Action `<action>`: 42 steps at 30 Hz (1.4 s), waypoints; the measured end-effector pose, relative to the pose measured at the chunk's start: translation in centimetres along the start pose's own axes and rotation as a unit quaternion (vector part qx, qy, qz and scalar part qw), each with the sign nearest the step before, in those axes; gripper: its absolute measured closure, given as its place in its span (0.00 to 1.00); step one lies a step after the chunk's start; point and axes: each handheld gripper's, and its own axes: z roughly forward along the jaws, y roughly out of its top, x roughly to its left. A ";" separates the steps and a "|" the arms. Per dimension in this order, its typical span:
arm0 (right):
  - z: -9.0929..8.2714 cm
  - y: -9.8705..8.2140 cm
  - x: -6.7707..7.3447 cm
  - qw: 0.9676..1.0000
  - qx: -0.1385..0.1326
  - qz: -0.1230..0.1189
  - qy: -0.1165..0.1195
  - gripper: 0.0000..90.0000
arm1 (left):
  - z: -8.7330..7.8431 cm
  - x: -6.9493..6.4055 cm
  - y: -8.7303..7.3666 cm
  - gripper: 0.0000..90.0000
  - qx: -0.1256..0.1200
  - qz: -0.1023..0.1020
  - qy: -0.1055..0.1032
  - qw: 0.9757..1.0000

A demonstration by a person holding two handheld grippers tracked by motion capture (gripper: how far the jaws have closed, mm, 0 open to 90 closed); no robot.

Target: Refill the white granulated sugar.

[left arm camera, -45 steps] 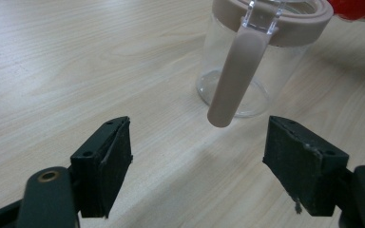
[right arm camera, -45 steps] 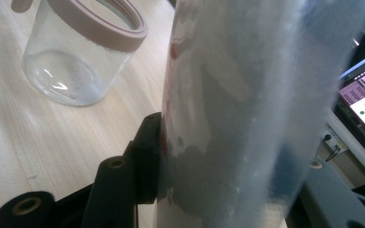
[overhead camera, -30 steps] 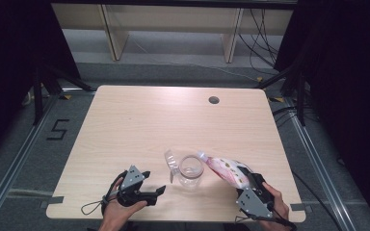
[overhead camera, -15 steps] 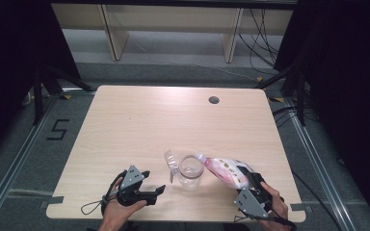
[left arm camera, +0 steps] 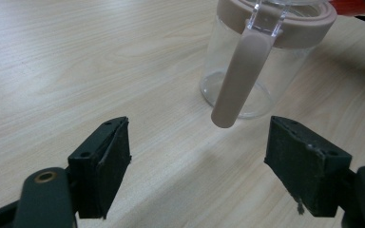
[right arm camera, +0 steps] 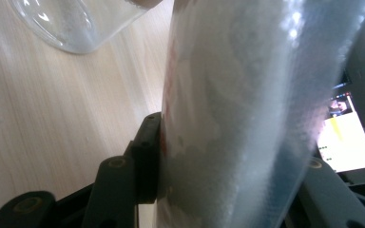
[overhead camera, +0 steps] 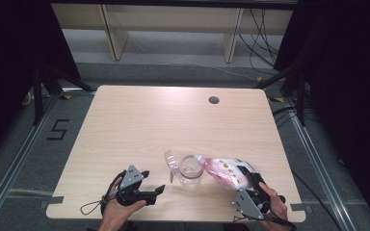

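Pouch point(overhead camera: 227, 171) — clamped in right gripper point(overhead camera: 248, 179)

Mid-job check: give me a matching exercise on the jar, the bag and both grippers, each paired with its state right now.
1. clear glass jar with beige rim
2. pink-and-white plastic bag
3. left gripper
4. right gripper

A. jaws open, nothing between them
B. tilted, its end over the jar's mouth
C. standing upright on the wooden table
D. clamped on the bag

Pairs: 1-C, 2-B, 3-A, 4-D

A black "5" is marked on the grey floor point(overhead camera: 58, 129) left of the table point(overhead camera: 139, 120).
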 end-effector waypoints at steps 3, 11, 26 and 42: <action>0.1 0.0 0.0 1.000 0.002 -0.018 -0.011 0.60 | 0.0 0.0 0.0 0.25 -0.001 -0.002 0.000 1.000; -0.1 0.2 -0.1 0.998 0.007 -0.060 -0.033 0.60 | 0.1 -0.1 0.0 0.25 -0.003 -0.005 0.000 1.000; -0.1 0.6 0.0 0.983 0.019 -0.168 -0.069 0.61 | 0.1 -0.1 0.0 0.25 -0.003 -0.005 0.000 1.000; 0.0 0.4 0.3 0.975 0.038 -0.199 -0.089 0.61 | 0.1 -0.2 0.0 0.25 -0.003 -0.009 -0.003 1.000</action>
